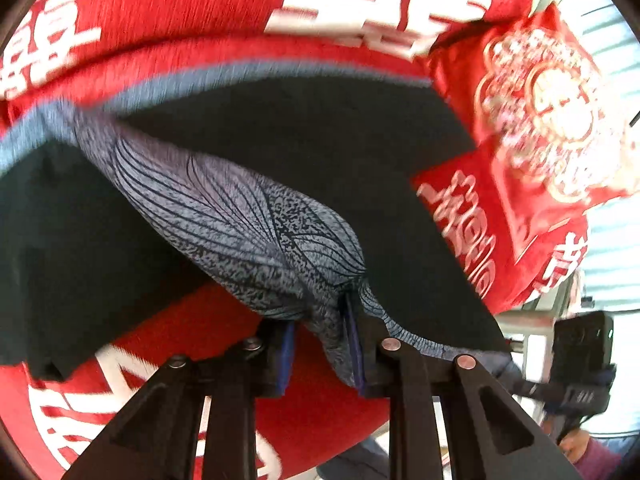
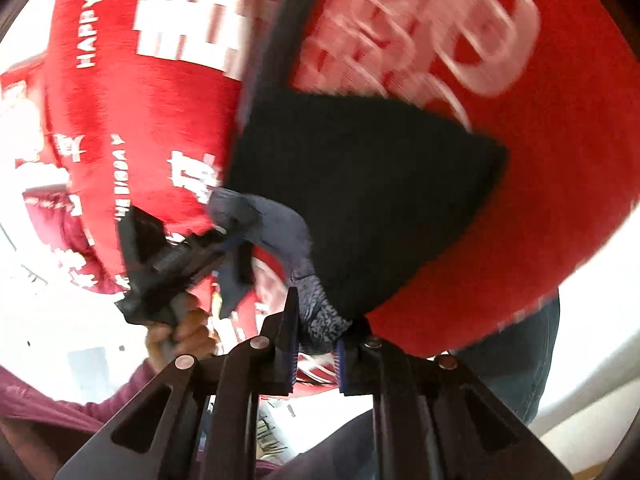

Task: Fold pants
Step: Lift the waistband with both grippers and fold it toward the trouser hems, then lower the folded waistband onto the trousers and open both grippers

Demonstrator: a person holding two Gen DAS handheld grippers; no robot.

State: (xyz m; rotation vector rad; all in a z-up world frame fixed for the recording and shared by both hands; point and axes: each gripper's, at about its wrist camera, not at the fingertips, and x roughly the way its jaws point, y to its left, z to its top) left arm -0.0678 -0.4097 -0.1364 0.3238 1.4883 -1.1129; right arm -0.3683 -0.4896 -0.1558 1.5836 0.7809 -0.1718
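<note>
While "HAPPY" reads in white on the red plush cover (image 2: 132, 92), other lettering blurs. Your left gripper (image 1: 320, 344) pinches a grey, leaf-veined fold of the pants (image 1: 240, 216), whose dark smooth side spreads across the cover. Your right gripper (image 2: 316, 356) clamps another speckled grey edge.

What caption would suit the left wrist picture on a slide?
Left hand-held gripper pinching patterned grey waistband of black pants over red bedspread.

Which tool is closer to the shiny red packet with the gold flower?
Left. The left tool grips the pants with the red packet just beyond; the right tool's own view shows no packet.
</note>
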